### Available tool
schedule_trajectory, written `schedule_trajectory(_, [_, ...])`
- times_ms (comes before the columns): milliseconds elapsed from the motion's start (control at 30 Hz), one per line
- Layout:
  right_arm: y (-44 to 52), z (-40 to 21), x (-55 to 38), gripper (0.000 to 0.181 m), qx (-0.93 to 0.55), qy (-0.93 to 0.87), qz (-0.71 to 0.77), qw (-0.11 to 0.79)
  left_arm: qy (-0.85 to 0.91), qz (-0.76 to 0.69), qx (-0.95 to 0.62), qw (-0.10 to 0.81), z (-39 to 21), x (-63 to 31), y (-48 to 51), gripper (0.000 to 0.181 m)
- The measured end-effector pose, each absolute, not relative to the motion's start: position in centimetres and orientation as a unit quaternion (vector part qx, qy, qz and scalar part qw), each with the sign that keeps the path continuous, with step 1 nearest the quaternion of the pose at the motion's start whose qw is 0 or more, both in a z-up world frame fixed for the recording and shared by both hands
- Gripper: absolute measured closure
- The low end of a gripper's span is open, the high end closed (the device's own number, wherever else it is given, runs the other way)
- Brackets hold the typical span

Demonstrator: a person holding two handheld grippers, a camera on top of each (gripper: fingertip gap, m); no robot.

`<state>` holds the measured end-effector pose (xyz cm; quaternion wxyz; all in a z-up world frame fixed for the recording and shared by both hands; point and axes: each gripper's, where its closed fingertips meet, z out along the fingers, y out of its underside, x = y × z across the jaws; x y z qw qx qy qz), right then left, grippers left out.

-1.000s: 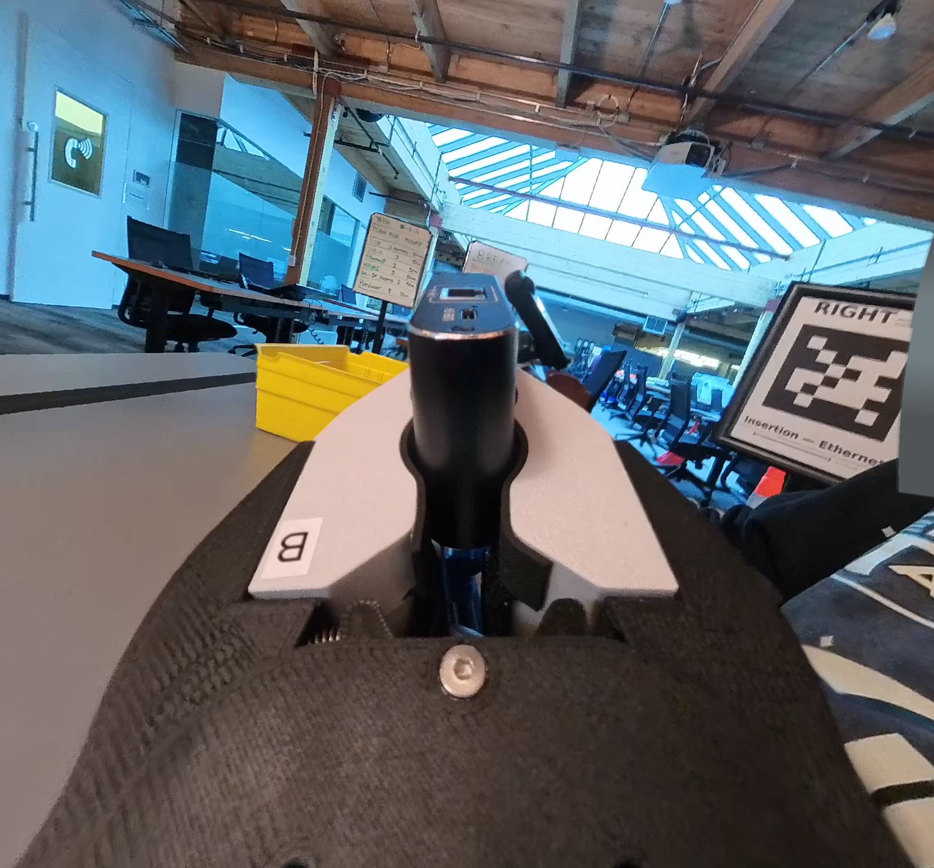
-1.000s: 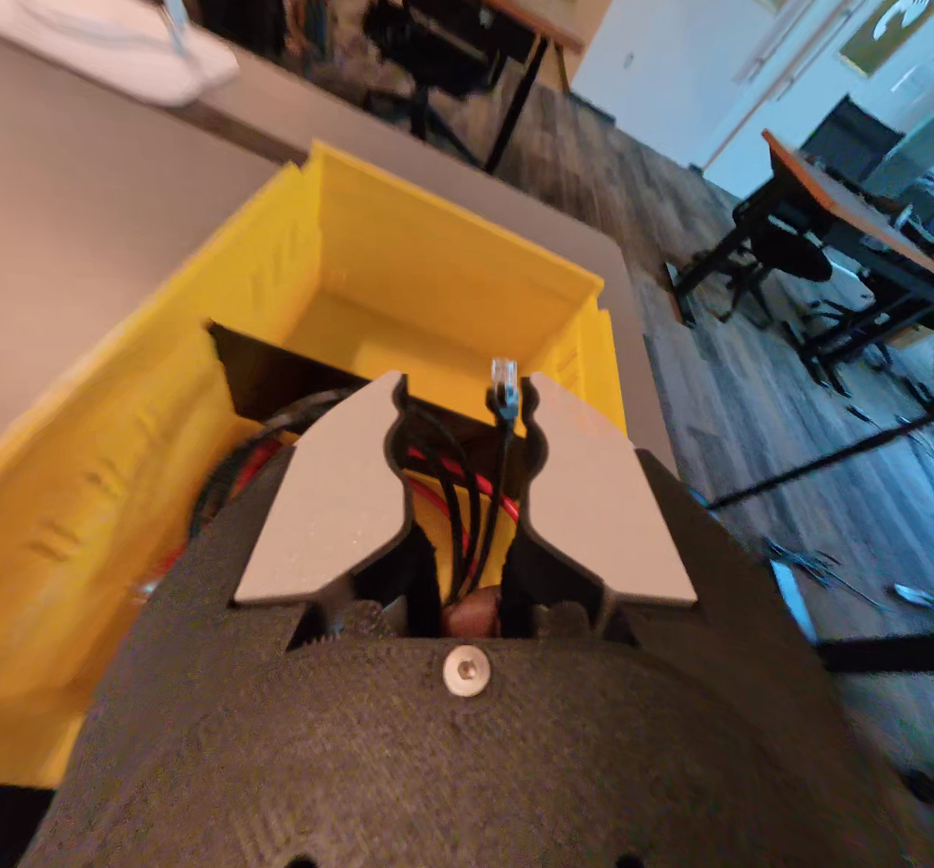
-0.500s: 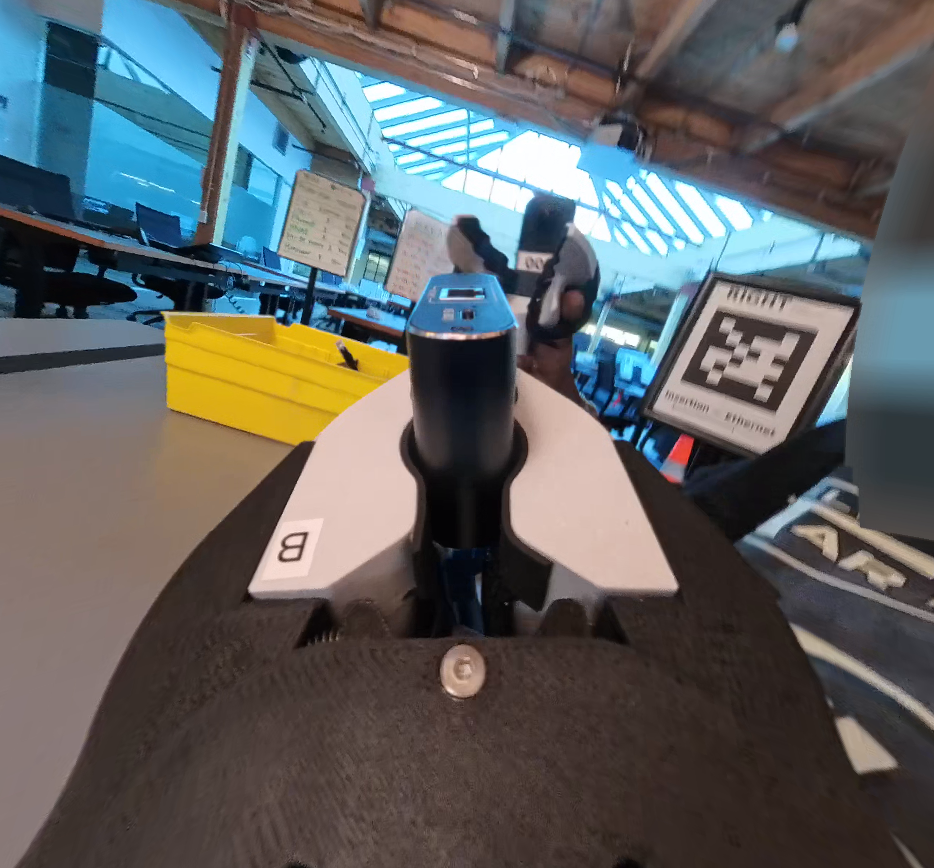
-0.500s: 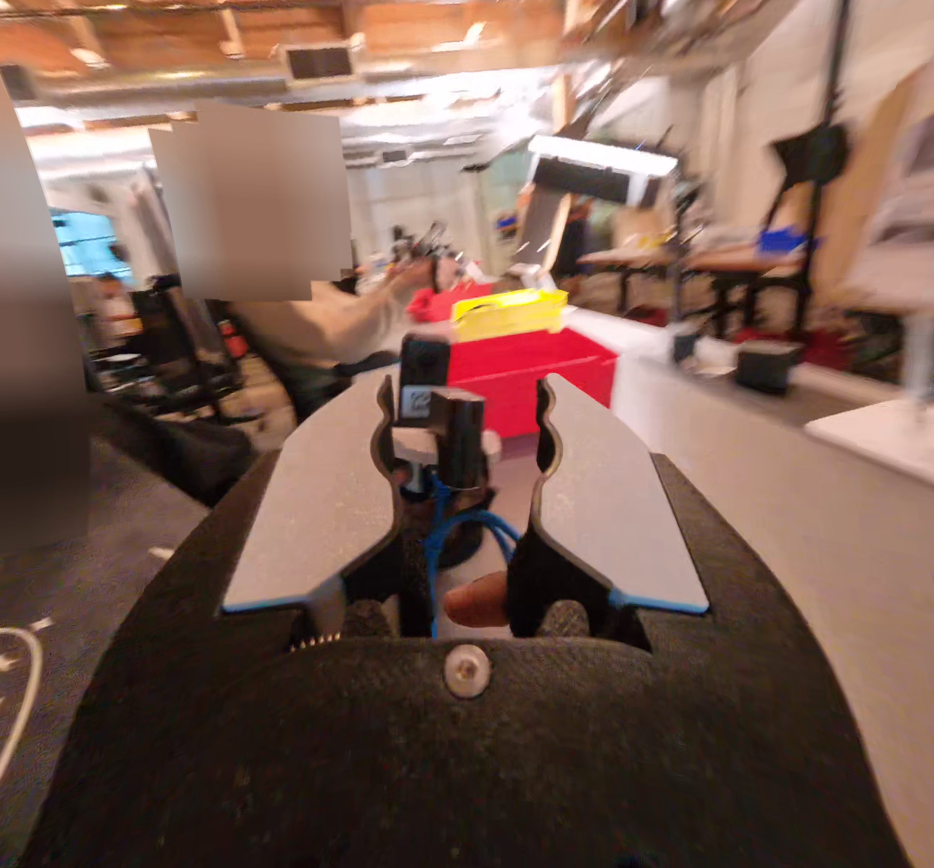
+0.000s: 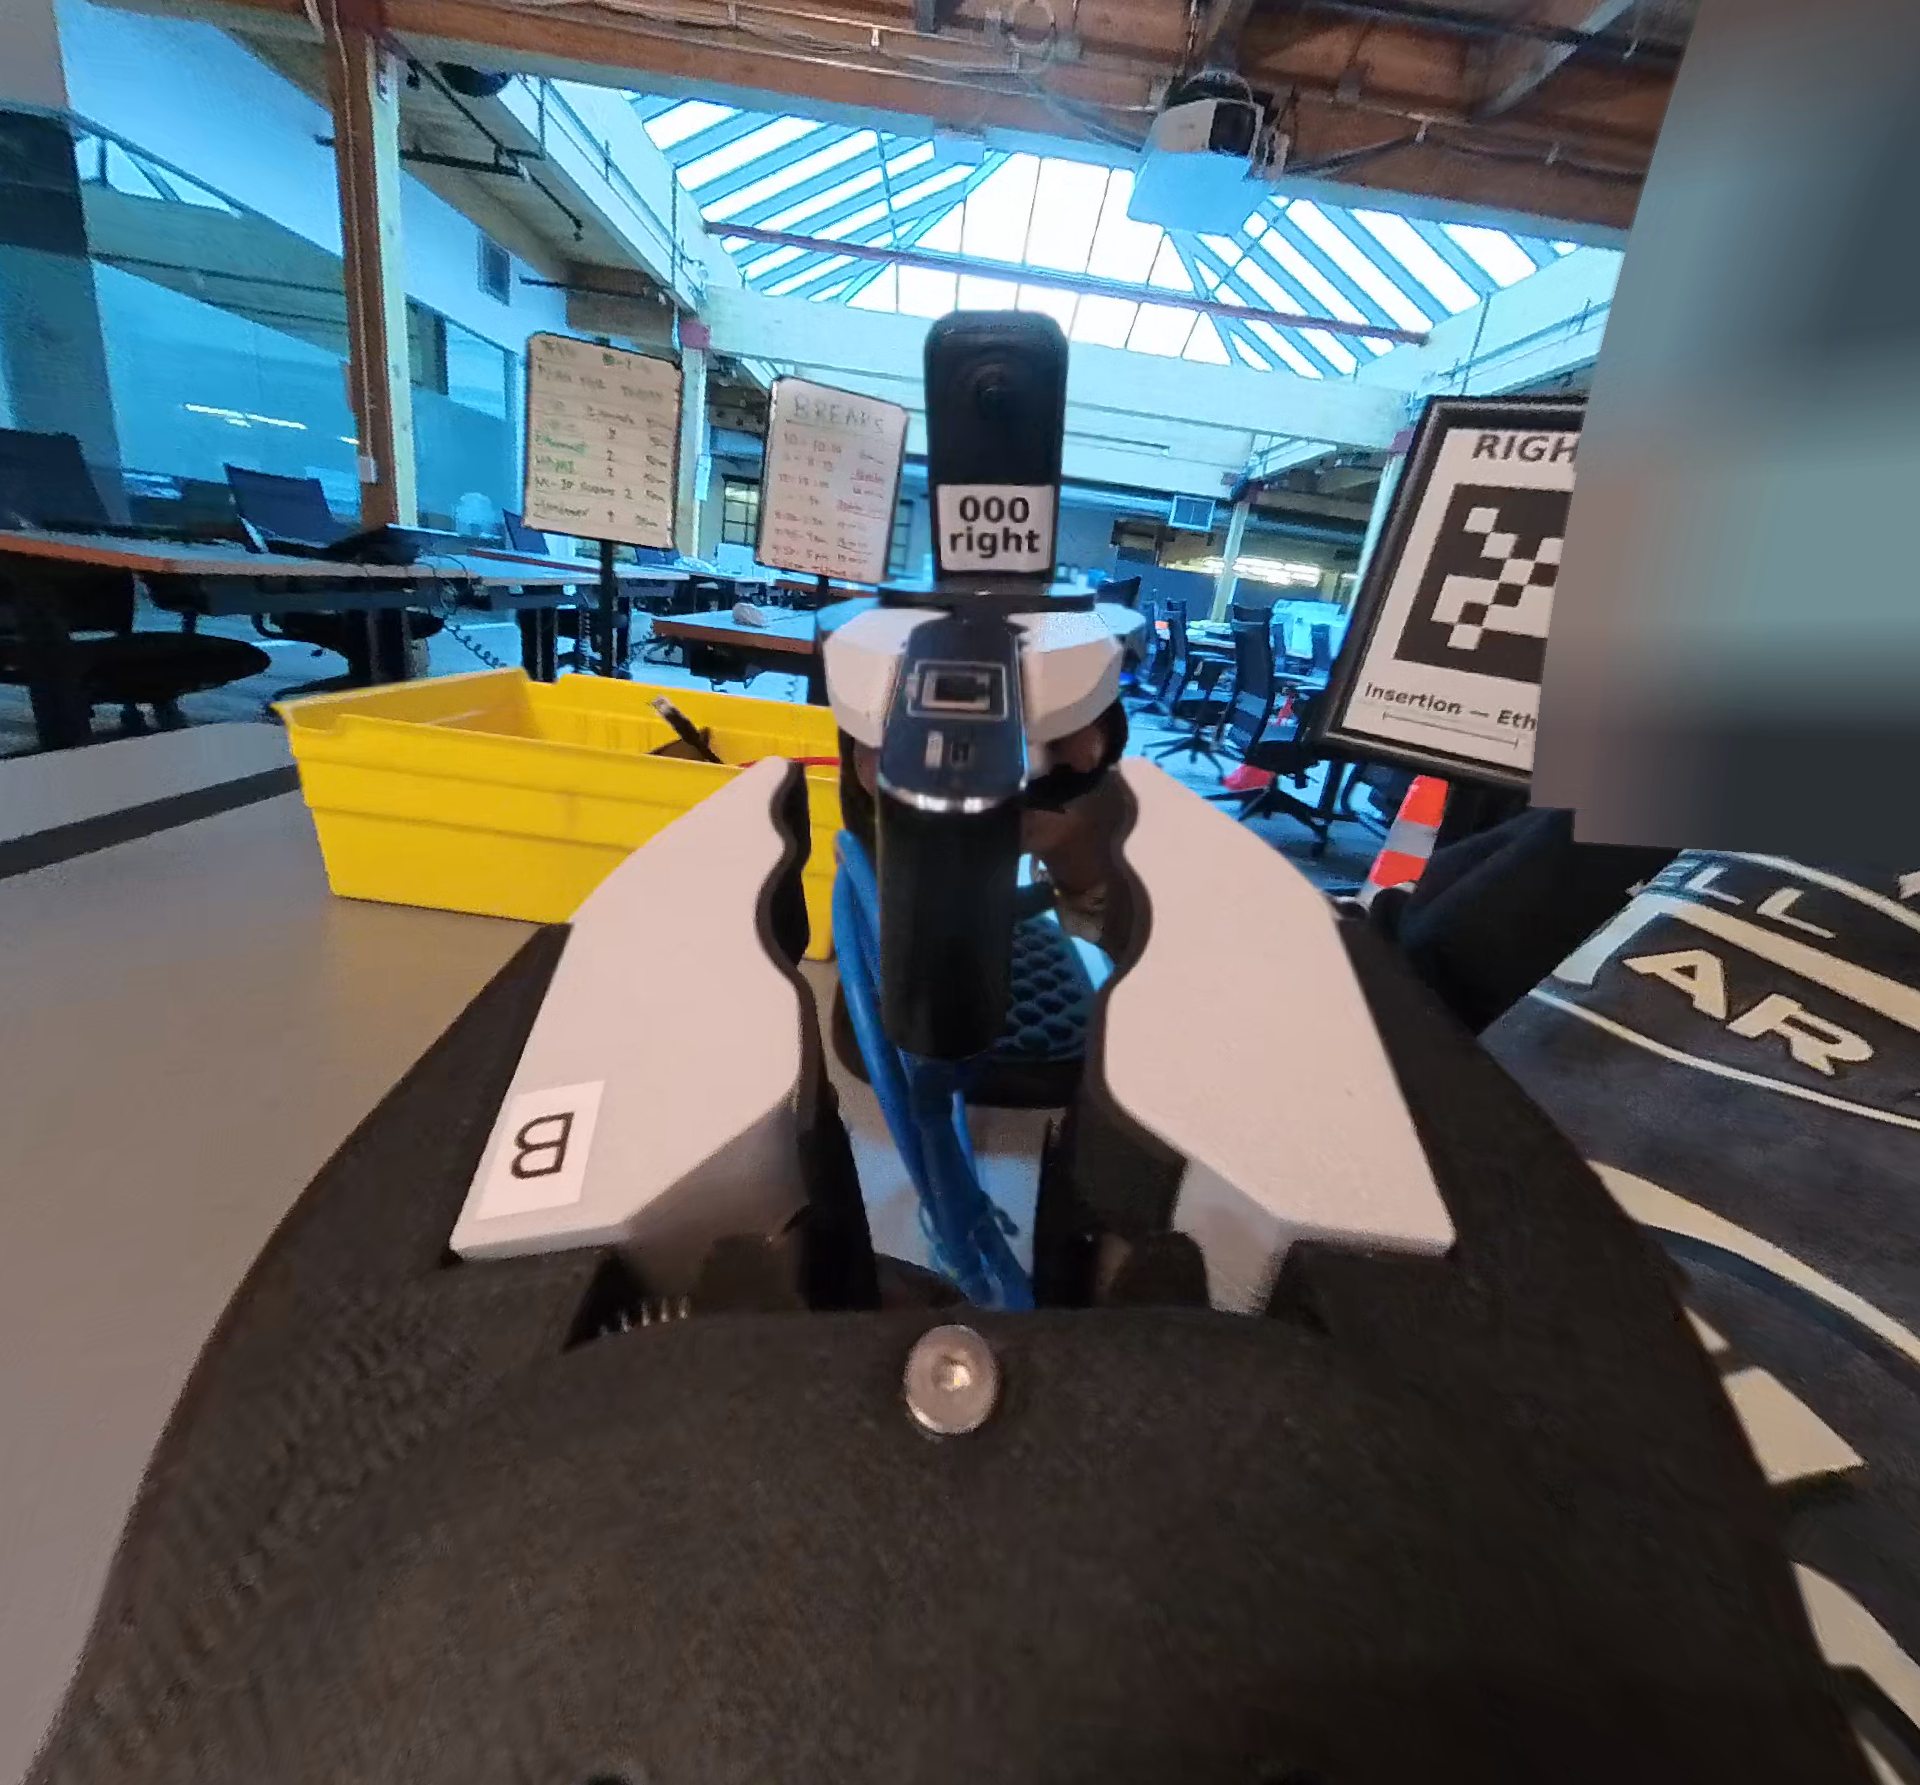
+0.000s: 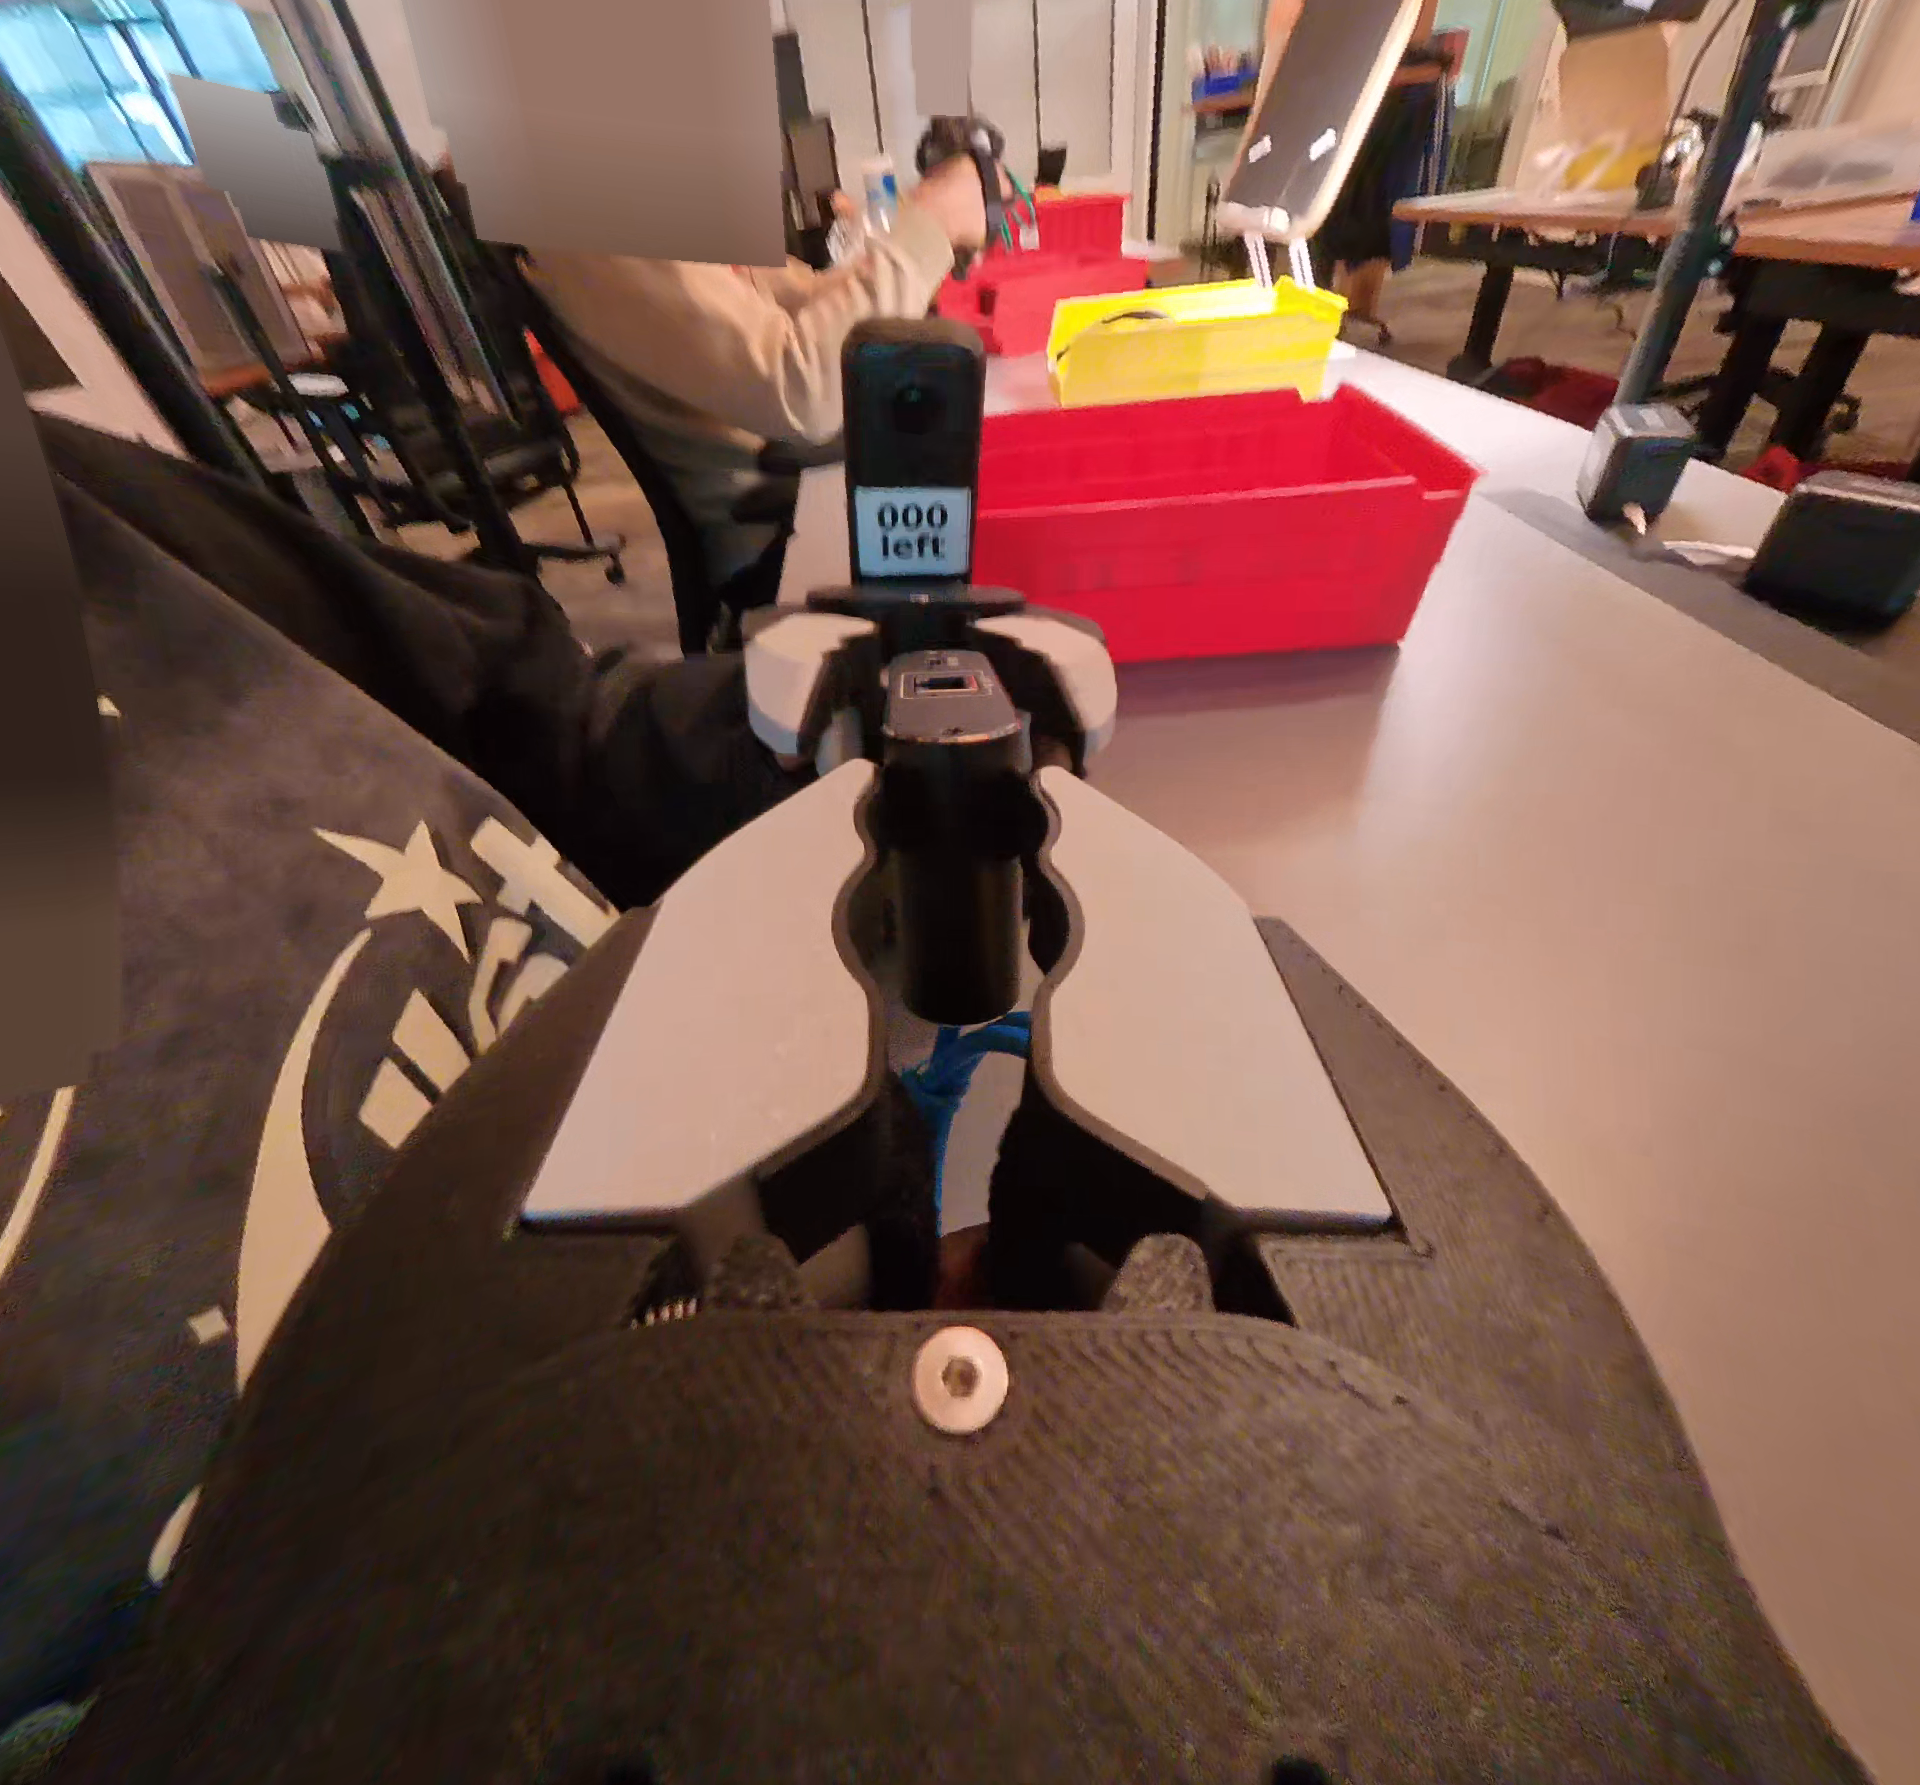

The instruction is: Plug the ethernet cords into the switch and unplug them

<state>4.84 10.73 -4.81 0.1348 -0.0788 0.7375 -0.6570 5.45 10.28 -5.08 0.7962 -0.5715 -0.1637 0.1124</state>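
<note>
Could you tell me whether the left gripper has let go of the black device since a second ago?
Yes: the left gripper has opened, its fingers now clear of the black device.

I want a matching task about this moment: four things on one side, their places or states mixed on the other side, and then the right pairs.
1. left gripper
2. right gripper
3. blue cable
4. red bin

A. hangs under the switch
B. fingers wide apart
C. on the table, in front of a yellow bin
D. fingers closed on the switch

Pairs: 1-B, 2-D, 3-A, 4-C
</note>
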Motion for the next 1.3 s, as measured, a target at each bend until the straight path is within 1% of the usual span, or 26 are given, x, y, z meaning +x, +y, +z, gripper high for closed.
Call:
schedule_trajectory(67, [10.9, -5.6, 4.9, 0.158, -0.086, 0.759, -0.636, 0.114, -0.172, 0.087, -0.581, 0.791, -5.6, 5.4, 10.6, 0.128])
schedule_trajectory(133, [10.8, -6.1, 4.9, 0.158, -0.086, 0.768, -0.626, 0.105, -0.179, 0.074, -0.603, 0.774, -6.6, 5.2, 11.2, 0.154])
schedule_trajectory(200, [10.3, -5.7, 4.0, 0.156, -0.059, 0.759, -0.643, 0.087, -0.199, 0.092, -0.599, 0.77, -6.7, 4.6, 10.9, 0.157])
schedule_trajectory(300, [10.3, -3.4, 1.7, 0.146, 0.003, 0.705, -0.708, 0.029, -0.248, 0.088, -0.544, 0.797, -6.0, 3.3, 9.2, 0.156])
schedule_trajectory(333, [10.5, -2.7, 1.6, 0.147, 0.01, 0.691, -0.723, 0.017, -0.268, 0.079, -0.524, 0.804, -5.8, 2.8, 8.5, 0.157])
schedule_trajectory(400, [10.8, -2.3, 2.6, 0.157, -0.003, 0.685, -0.728, 0.012, -0.298, 0.07, -0.49, 0.817, -5.6, 1.9, 7.2, 0.156])
schedule_trajectory(467, [10.2, -4.6, 4.4, 0.158, -0.021, 0.728, -0.684, 0.039, -0.306, 0.069, -0.464, 0.829, -5.2, 1.7, 6.4, 0.157])
schedule_trajectory(533, [9.3, -8.5, 5.6, 0.144, -0.016, 0.785, -0.614, 0.081, -0.308, 0.069, -0.45, 0.836, -4.9, 1.7, 5.9, 0.157])
schedule_trajectory(600, [7.8, -10.1, 5.3, 0.139, 0.009, 0.783, -0.616, 0.089, -0.303, 0.063, -0.447, 0.839, -4.7, 1.8, 6.0, 0.157])
schedule_trajectory(633, [7.0, -10.2, 5.4, 0.139, 0.014, 0.767, -0.633, 0.102, -0.298, 0.059, -0.447, 0.841, -4.7, 2.0, 6.1, 0.157])
schedule_trajectory(733, [6.0, -10.1, 5.6, 0.15, 0.029, 0.728, -0.668, 0.152, -0.29, 0.048, -0.452, 0.842, -4.7, 2.3, 6.7, 0.157])
schedule_trajectory(800, [6.0, -10.0, 5.5, 0.166, 0.048, 0.702, -0.683, 0.195, -0.285, 0.042, -0.456, 0.842, -4.7, 2.5, 7.0, 0.157])
schedule_trajectory(867, [6.2, -10.0, 5.6, 0.167, 0.053, 0.694, -0.68, 0.23, -0.282, 0.036, -0.458, 0.842, -4.7, 2.6, 7.3, 0.157])
schedule_trajectory(1000, [6.5, -9.9, 5.8, 0.167, 0.033, 0.7, -0.68, 0.214, -0.273, 0.021, -0.468, 0.84, -4.8, 3.0, 7.7, 0.156])
schedule_trajectory(1067, [6.8, -9.4, 5.6, 0.167, 0.045, 0.684, -0.689, 0.236, -0.272, 0.004, -0.485, 0.831, -5.1, 3.1, 8.3, 0.143])
schedule_trajectory(1133, [7.1, -9.1, 5.1, 0.167, 0.057, 0.673, -0.692, 0.256, -0.274, 0.004, -0.496, 0.824, -5.5, 3.1, 8.7, 0.147])
schedule_trajectory(1167, [7.2, -9.1, 5.1, 0.167, 0.056, 0.674, -0.69, 0.258, -0.281, 0.014, -0.5, 0.819, -5.7, 2.8, 8.6, 0.155])
schedule_trajectory(1300, [7.2, -9.2, 5.3, 0.167, 0.053, 0.675, -0.689, 0.258, -0.273, 0.023, -0.512, 0.814, -5.8, 3.0, 8.8, 0.156])
